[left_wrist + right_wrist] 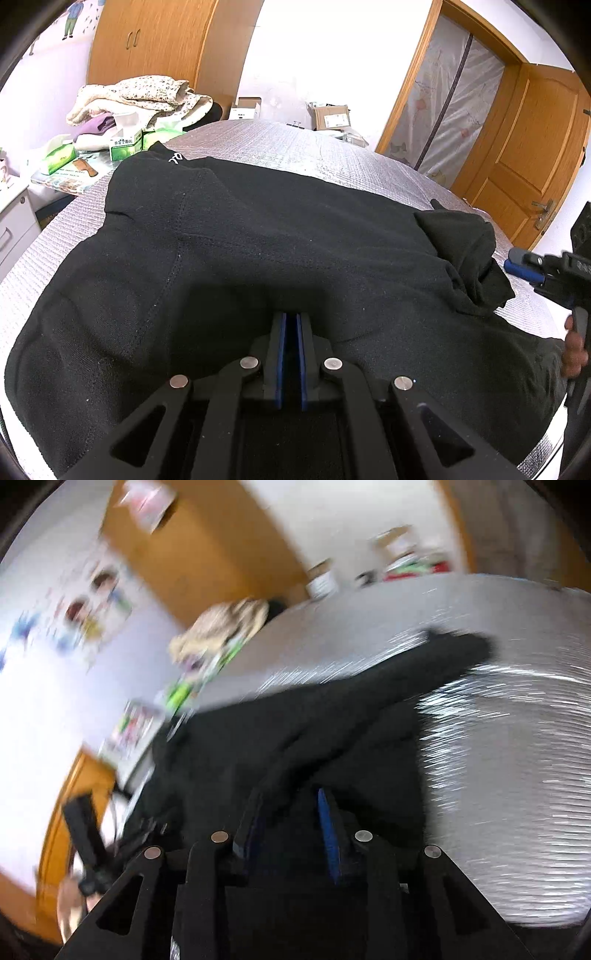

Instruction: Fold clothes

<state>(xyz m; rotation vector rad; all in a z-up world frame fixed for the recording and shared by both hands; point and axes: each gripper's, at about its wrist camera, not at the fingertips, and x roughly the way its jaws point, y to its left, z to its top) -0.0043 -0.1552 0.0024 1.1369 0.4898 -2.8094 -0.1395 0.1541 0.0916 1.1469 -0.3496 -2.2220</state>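
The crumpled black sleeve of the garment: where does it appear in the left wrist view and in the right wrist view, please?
Left wrist view: the crumpled black sleeve lies at the right, on the silver quilted bed cover.
Right wrist view: the sleeve stretches toward the upper right, above the tongs; the picture is blurred.
Shared landmark: the cream floral blanket pile by the wooden wardrobe.

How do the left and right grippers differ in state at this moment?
The left gripper has its fingers together, pinching the black garment; the right gripper has its fingers apart, clamping nothing. The left wrist view is sharp; the right wrist view is smeared by motion. Both have blue pads and hang over the garment.
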